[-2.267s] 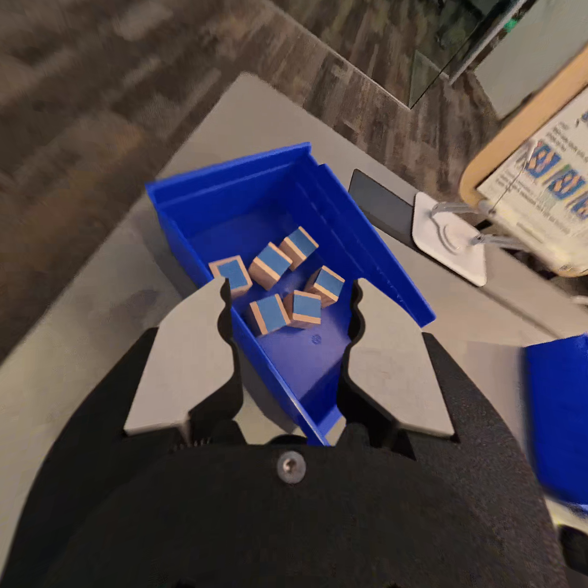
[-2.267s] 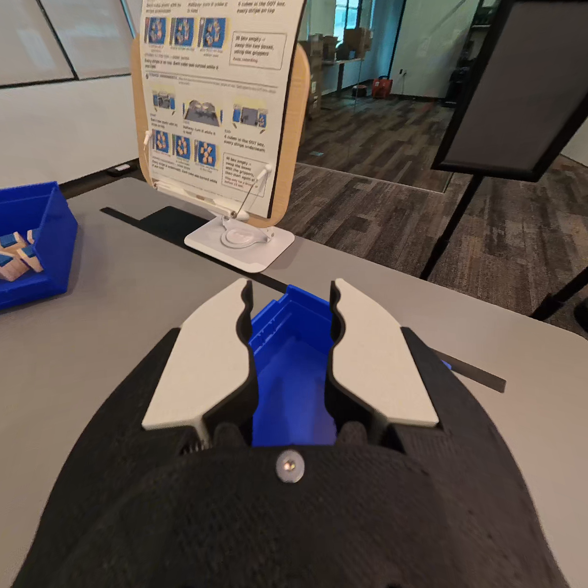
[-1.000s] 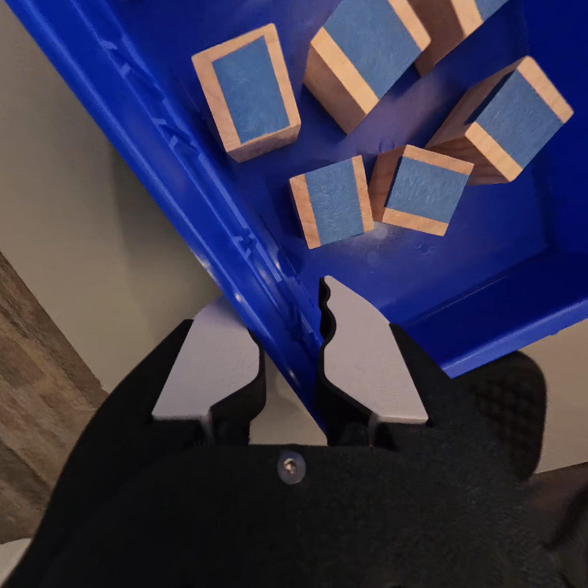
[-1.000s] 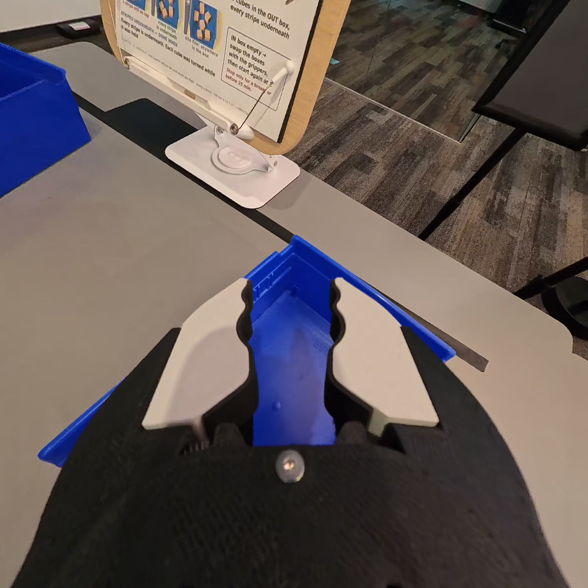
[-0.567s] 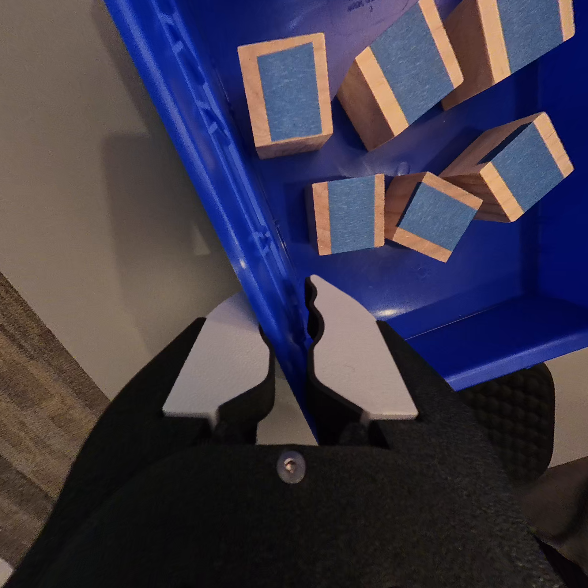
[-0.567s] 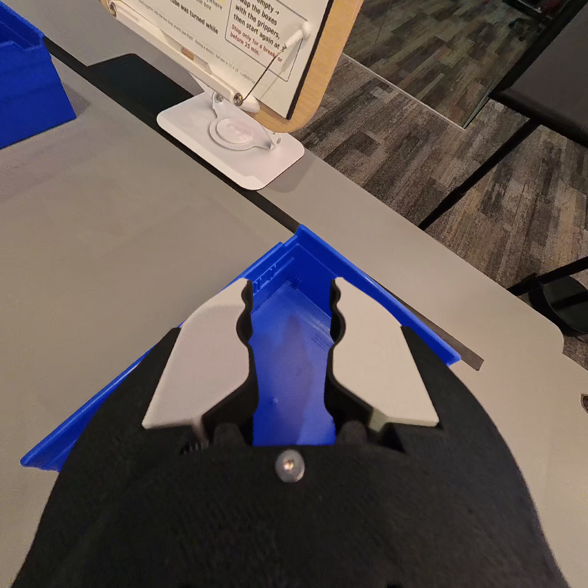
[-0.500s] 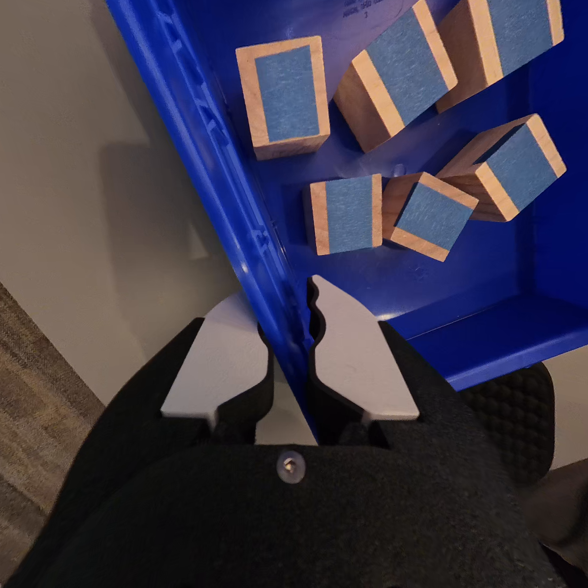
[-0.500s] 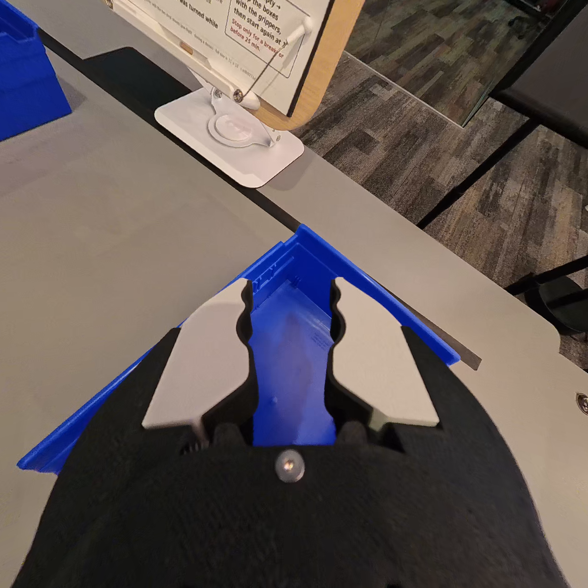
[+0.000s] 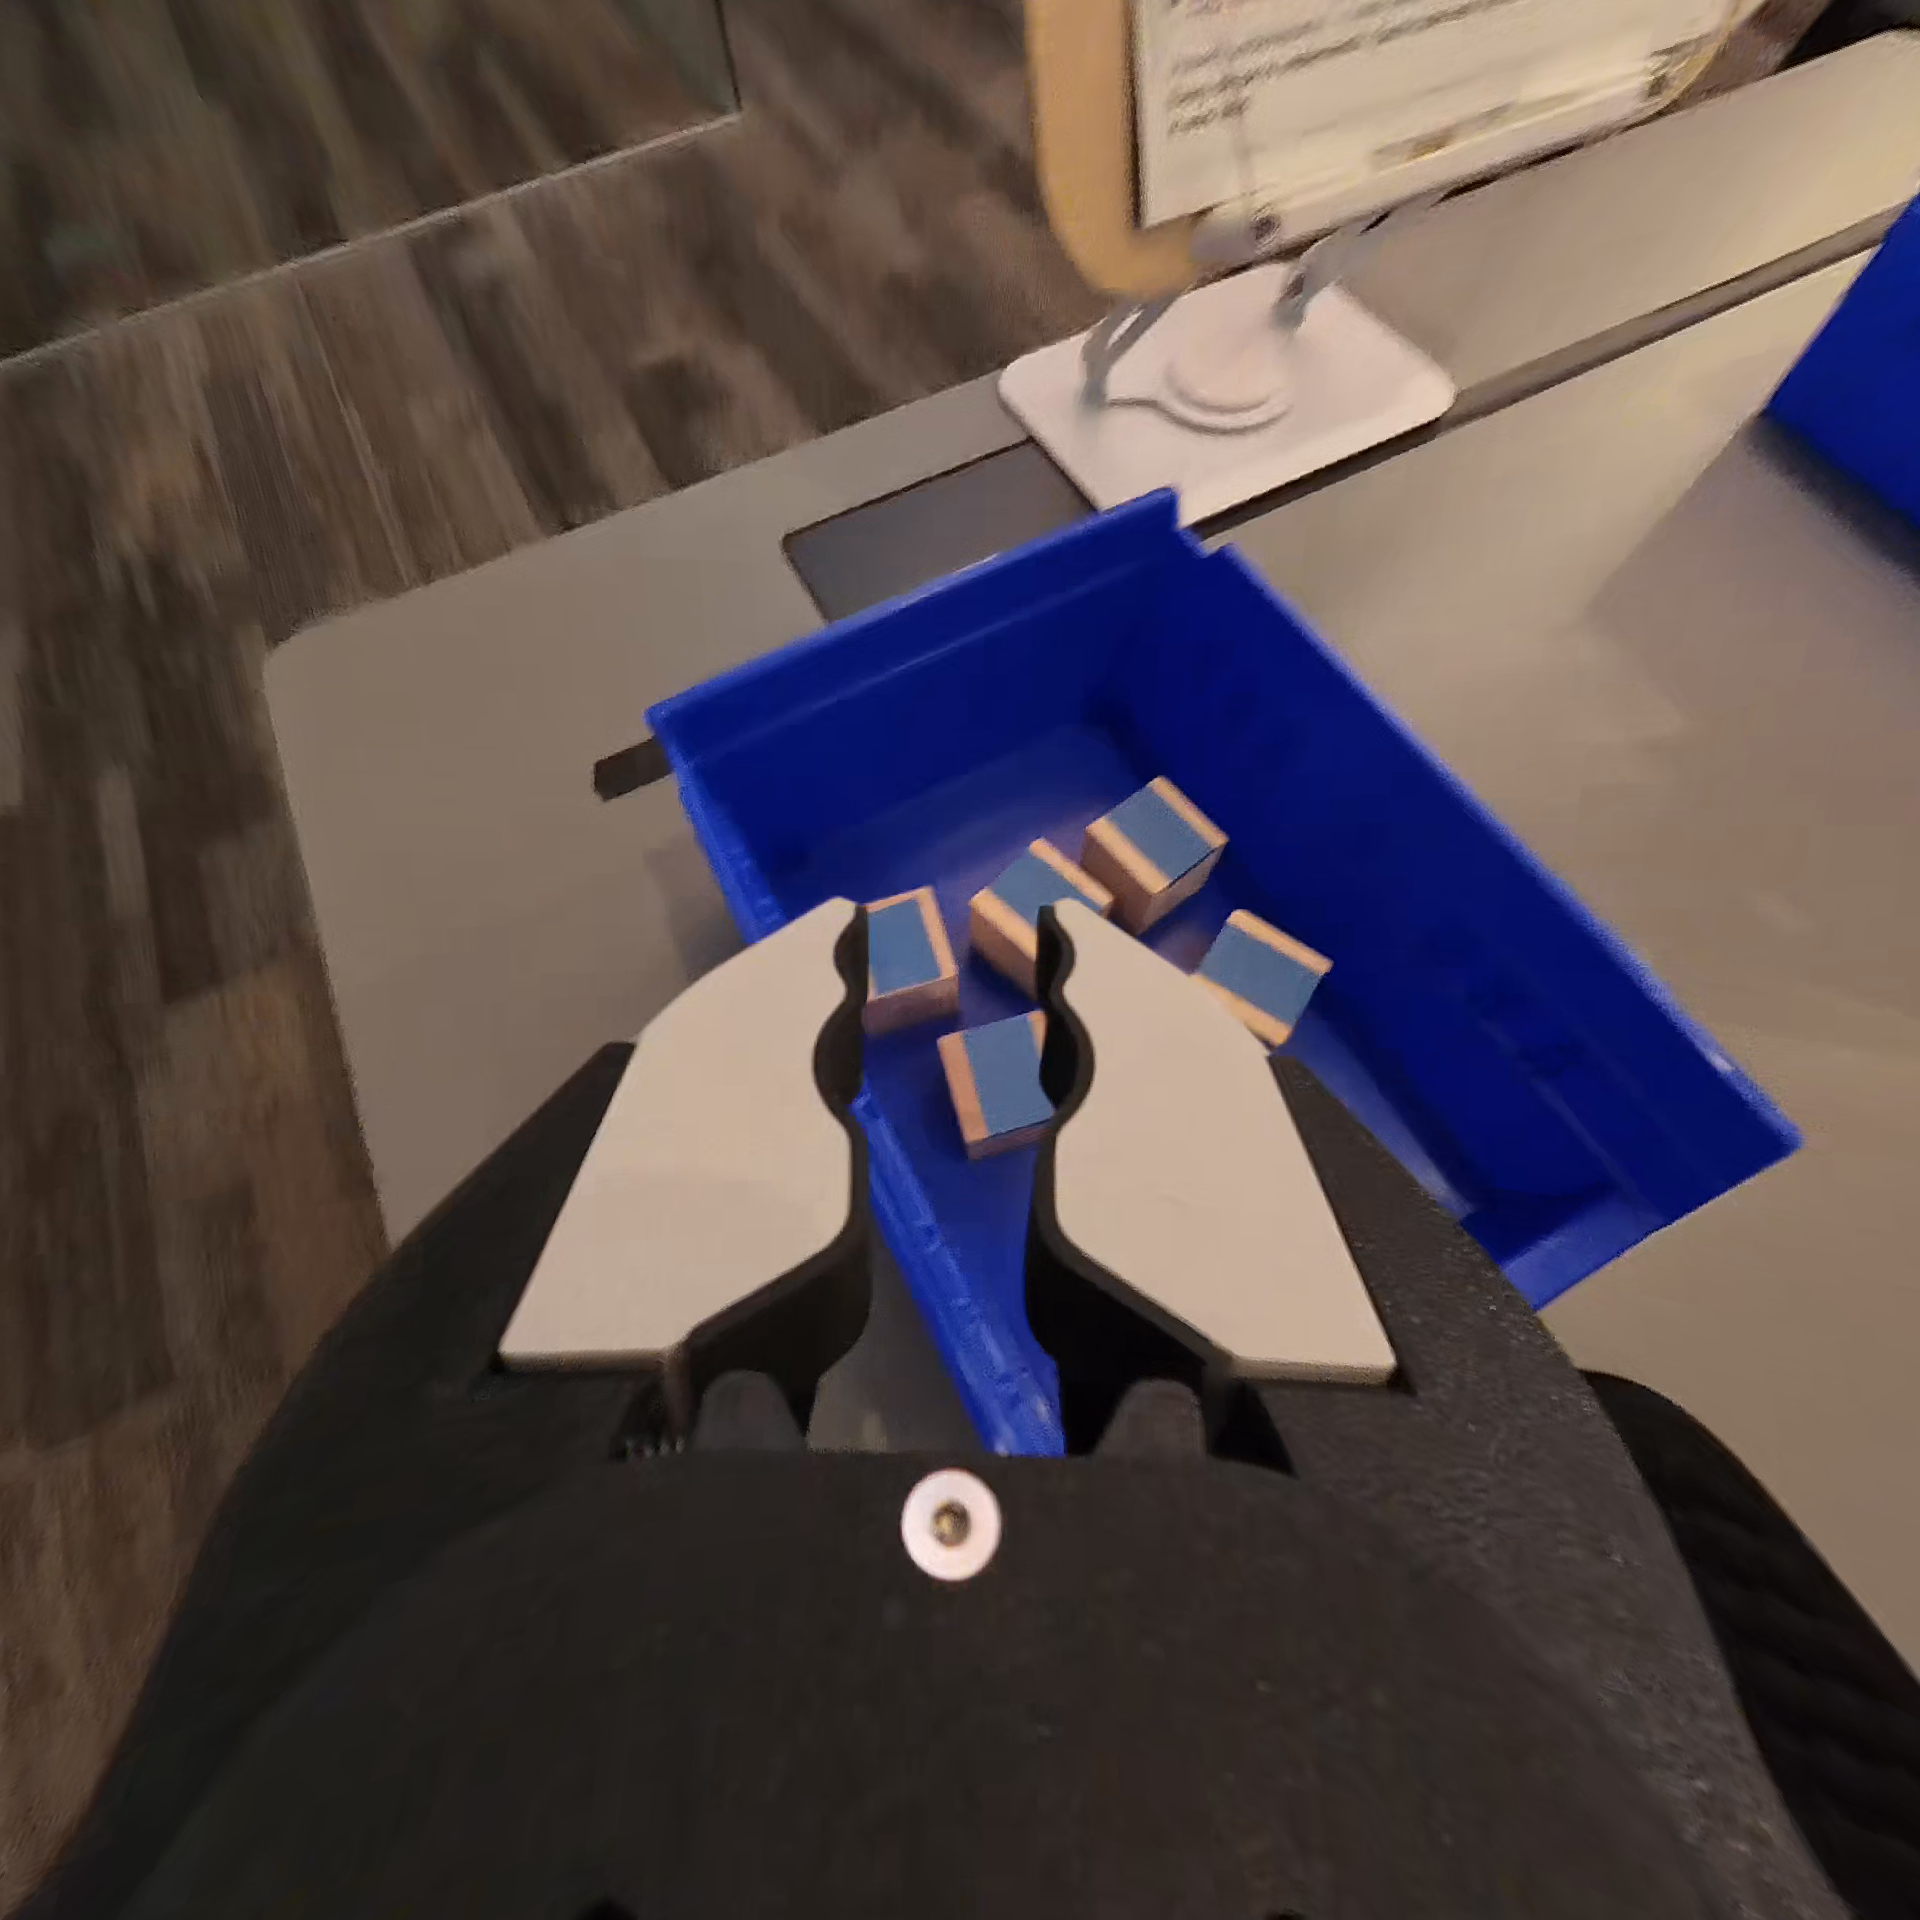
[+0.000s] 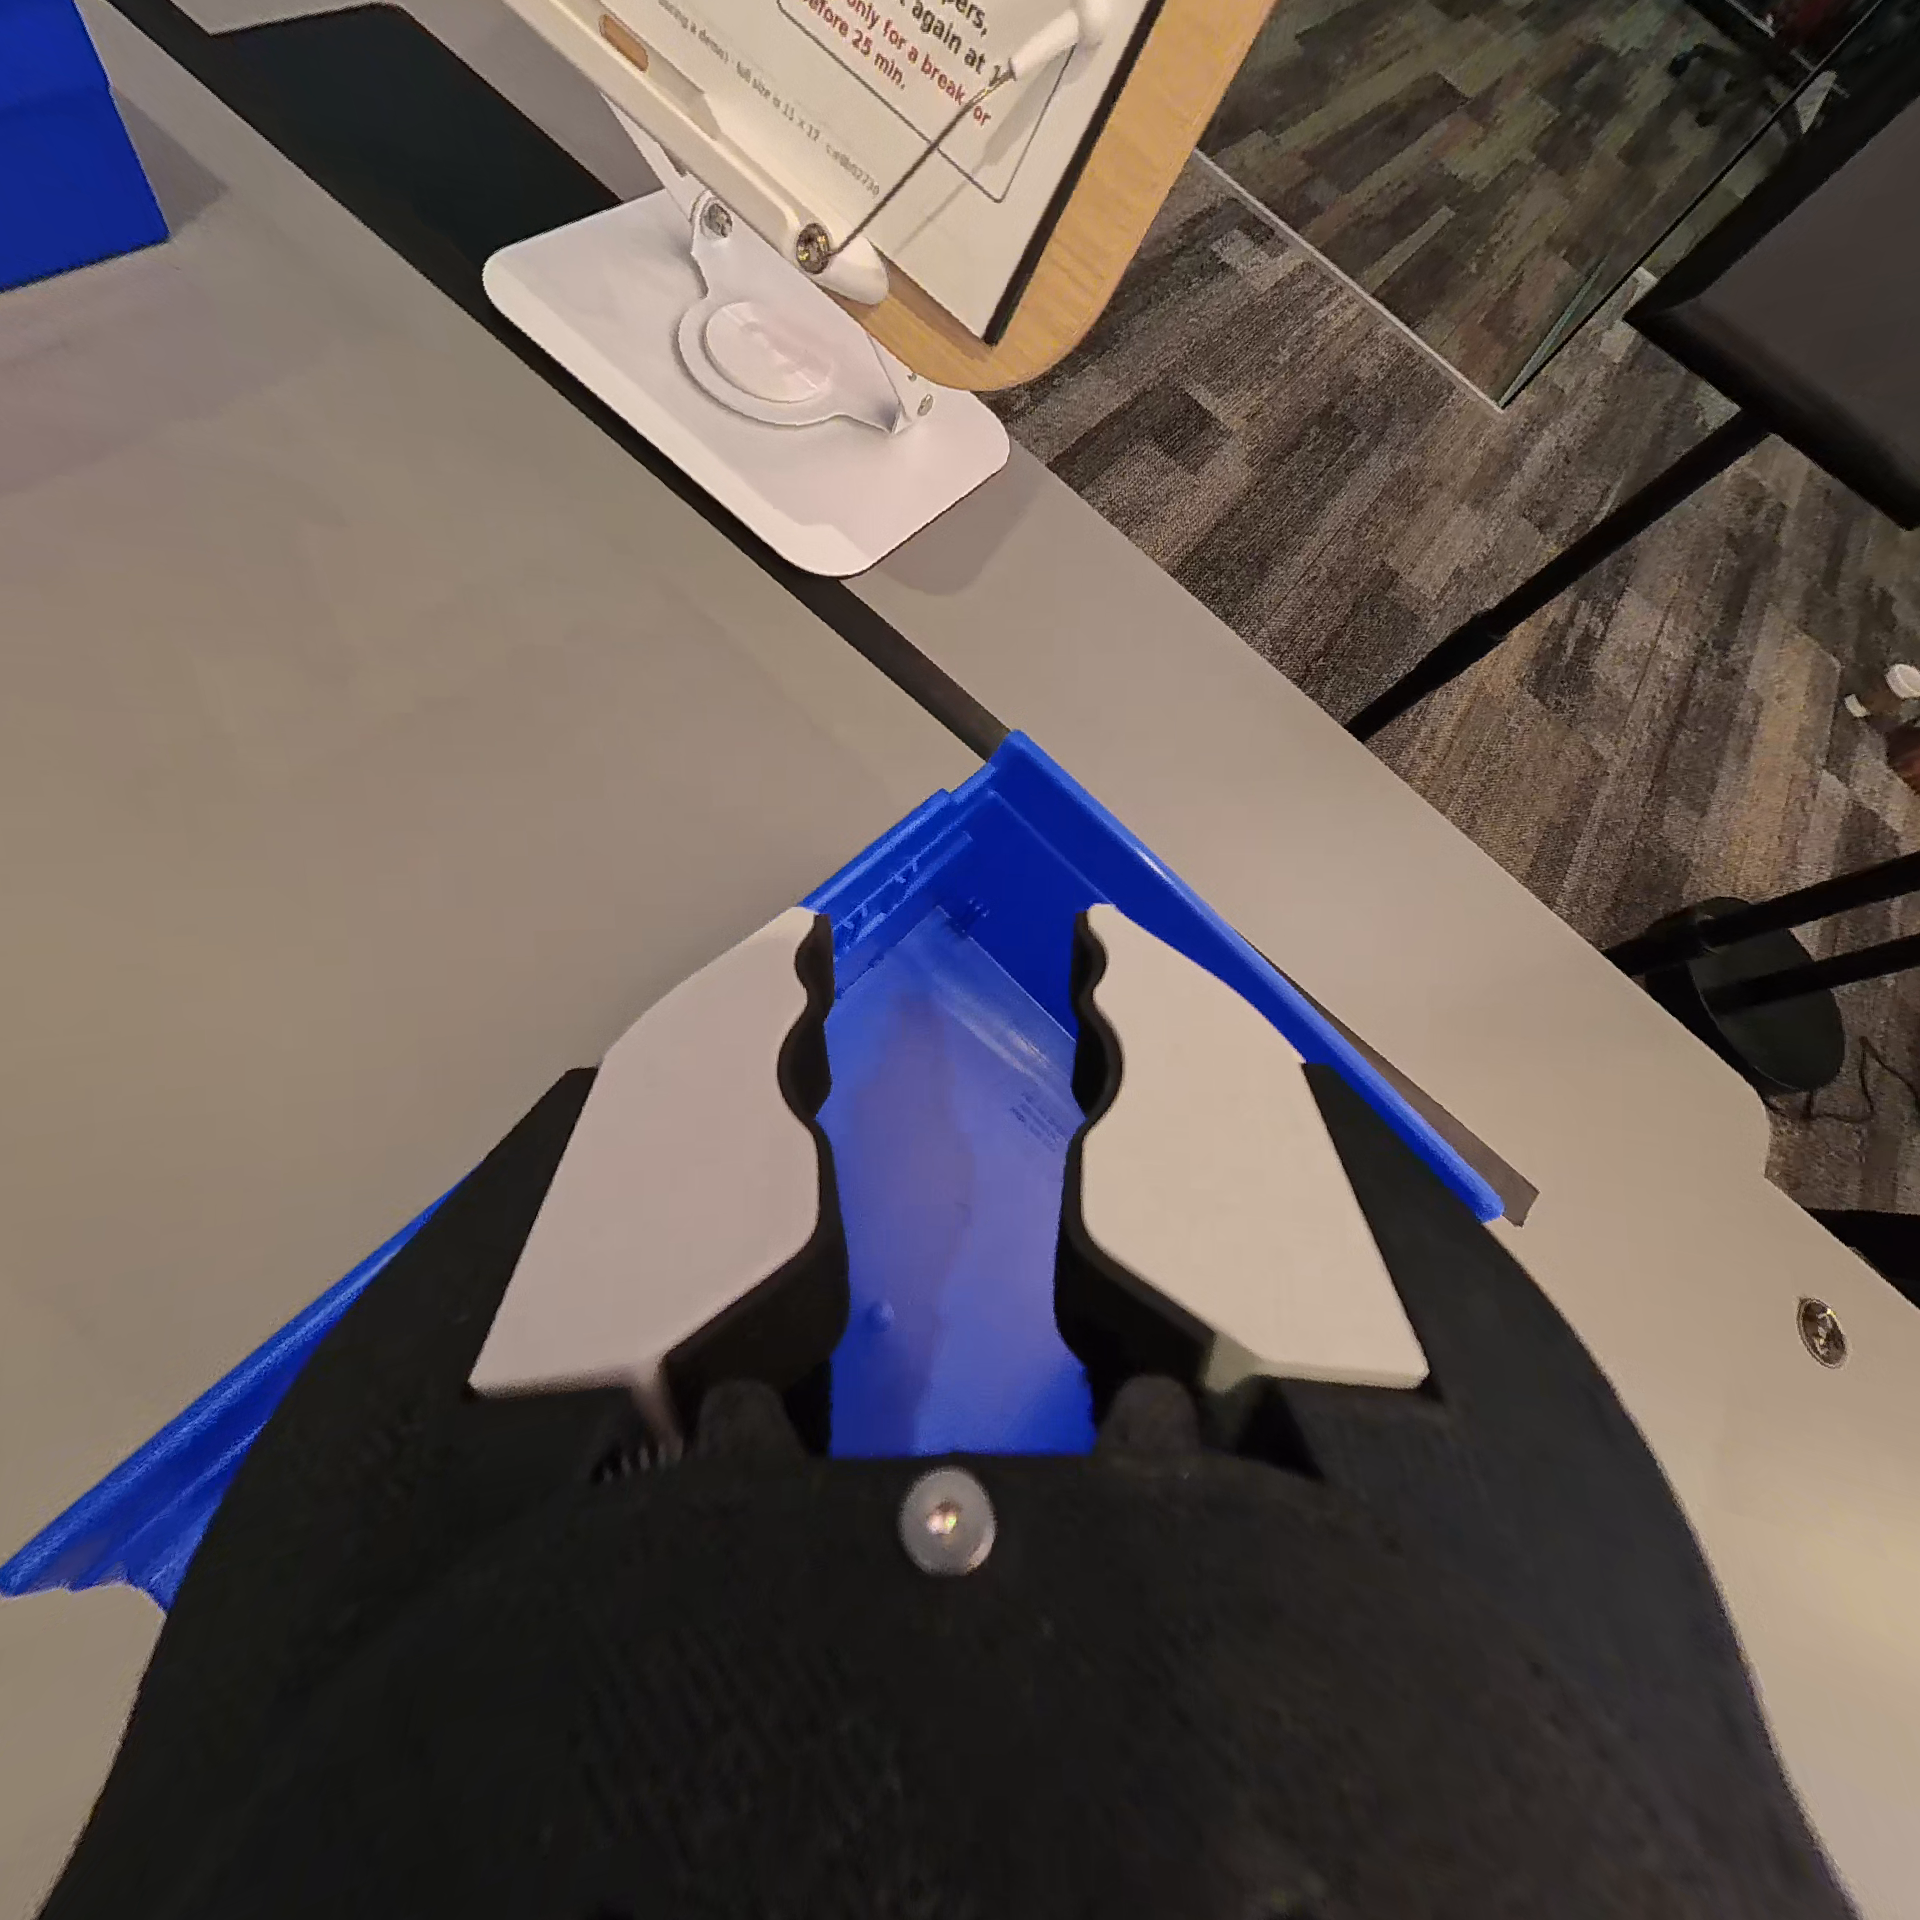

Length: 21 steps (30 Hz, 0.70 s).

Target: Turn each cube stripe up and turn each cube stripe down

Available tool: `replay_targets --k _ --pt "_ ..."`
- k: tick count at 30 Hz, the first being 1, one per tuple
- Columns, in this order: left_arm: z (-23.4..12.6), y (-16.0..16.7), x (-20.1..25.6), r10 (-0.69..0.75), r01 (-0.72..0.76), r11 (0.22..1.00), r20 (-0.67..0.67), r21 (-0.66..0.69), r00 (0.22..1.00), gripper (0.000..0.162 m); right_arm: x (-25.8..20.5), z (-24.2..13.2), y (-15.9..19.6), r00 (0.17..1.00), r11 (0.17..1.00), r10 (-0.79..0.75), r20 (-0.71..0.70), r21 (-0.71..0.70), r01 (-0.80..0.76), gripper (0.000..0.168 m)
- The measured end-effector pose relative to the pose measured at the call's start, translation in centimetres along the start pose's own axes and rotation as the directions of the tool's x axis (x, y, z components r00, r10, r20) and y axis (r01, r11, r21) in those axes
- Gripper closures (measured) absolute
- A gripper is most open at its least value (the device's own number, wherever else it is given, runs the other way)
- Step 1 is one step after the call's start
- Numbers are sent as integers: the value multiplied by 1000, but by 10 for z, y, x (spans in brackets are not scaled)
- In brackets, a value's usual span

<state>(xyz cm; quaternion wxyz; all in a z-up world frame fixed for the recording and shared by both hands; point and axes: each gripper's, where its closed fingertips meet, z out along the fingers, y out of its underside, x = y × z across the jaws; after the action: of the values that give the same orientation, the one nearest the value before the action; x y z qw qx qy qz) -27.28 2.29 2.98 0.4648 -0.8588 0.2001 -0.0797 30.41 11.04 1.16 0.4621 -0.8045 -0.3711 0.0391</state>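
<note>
Left gripper (image 9: 948,925) is spread open, holding nothing, above the blue bin's (image 9: 1403,831) near wall; five stripe-up cubes (image 9: 992,1081) sit mid-frame. Right gripper (image 10: 948,935) is also open over another empty bin (image 10: 1049,831) on the counter (image 10: 416,727).

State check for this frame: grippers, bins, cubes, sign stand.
left gripper: open, empty, above the bin's near wall
right gripper: open, empty
blue bin: upright, holds cubes
cubes: five visible, stripe up
second blue bin: no cubes visible
sign stand: upright on table

Motion blurs the sign stand (image 9: 1226,353); the right finger (image 9: 1174,1143) partly hides one cube (image 9: 1023,909).
</note>
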Motion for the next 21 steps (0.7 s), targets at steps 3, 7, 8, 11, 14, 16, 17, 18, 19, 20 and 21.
replay_targets --k 3,7,8,11,14,16,17,18,19,20,21 --pt "6 -4 34 -3 2 1000 -144 -9 990 126 -4 3 -1 1000 1000 -23 -2 -12 23 123" --pt "23 7 77 111 -140 985 -253 -101 961 124 -11 8 -1 998 998 -55 1 -28 55 123" --pt "29 12 86 132 -174 975 -267 -138 955 123 -13 9 -1 998 997 -64 2 -32 64 123" --pt "50 30 104 160 -239 940 -302 -245 940 108 -17 13 0 996 995 -93 4 -47 93 123" --pt "69 52 115 178 -298 893 -344 -339 922 109 -20 16 1 994 992 -110 7 -62 111 123" --pt "80 65 118 197 -339 855 -359 -393 912 109 -22 17 2 993 990 -121 12 -69 121 123" --pt "84 72 118 217 -366 832 -363 -417 906 108 -22 18 3 992 989 -124 11 -73 125 123" --pt "89 78 118 238 -392 811 -367 -435 899 108 -22 18 3 992 989 -126 11 -75 127 123" --pt "93 82 118 255 -412 795 -371 -446 893 107 -22 19 3 992 989 -127 13 -76 128 123" --pt "97 85 118 269 -427 780 -371 -457 889 106 -22 19 3 992 989 -128 13 -76 128 123" --pt "101 88 116 285 -441 762 -366 -474 886 103 -22 19 3 992 989 -129 14 -77 129 123"
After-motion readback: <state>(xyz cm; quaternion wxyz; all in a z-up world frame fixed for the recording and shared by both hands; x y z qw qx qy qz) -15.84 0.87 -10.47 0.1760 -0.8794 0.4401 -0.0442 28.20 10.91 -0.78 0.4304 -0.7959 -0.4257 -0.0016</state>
